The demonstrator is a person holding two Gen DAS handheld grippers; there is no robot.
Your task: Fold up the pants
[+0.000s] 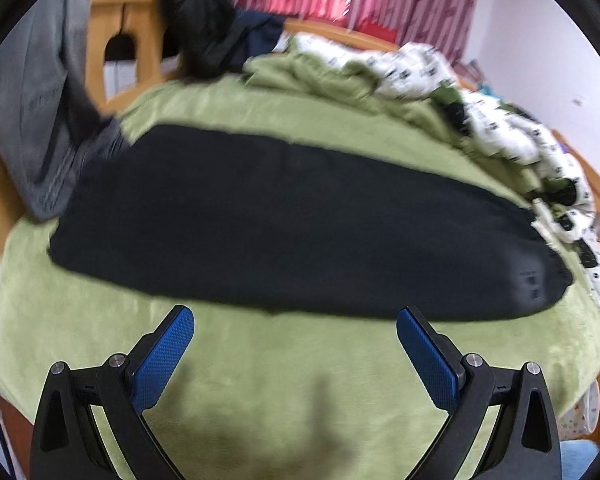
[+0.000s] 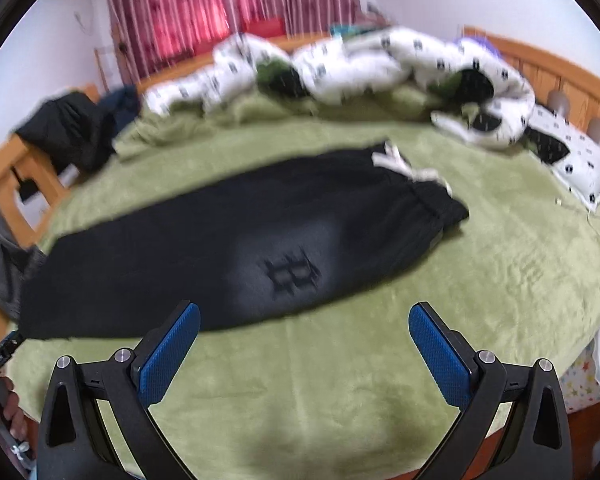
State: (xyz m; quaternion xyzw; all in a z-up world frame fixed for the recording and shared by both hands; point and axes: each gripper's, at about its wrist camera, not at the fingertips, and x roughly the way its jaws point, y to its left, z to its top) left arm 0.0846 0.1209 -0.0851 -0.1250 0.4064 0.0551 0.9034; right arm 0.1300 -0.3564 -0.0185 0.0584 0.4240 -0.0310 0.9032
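Observation:
Black pants (image 1: 284,224) lie flat and lengthwise across a green blanket (image 1: 260,380) on a bed, one leg folded onto the other. In the right wrist view the pants (image 2: 204,248) show a dark logo patch (image 2: 292,272) near me, and the waistband with a white drawstring (image 2: 404,166) at the far right. My left gripper (image 1: 296,320) hangs open just short of the pants' near edge, nothing between its blue pads (image 1: 162,360). My right gripper (image 2: 304,316) is likewise open and empty, close to the near edge by the logo.
A white patterned duvet (image 2: 360,64) is bunched along the far side of the bed. Dark clothes (image 1: 204,24) hang on the wooden bed frame (image 1: 112,4), with a grey garment (image 1: 36,112) at left. A pillow (image 2: 576,164) lies at the right. A hand (image 2: 12,408) shows at lower left.

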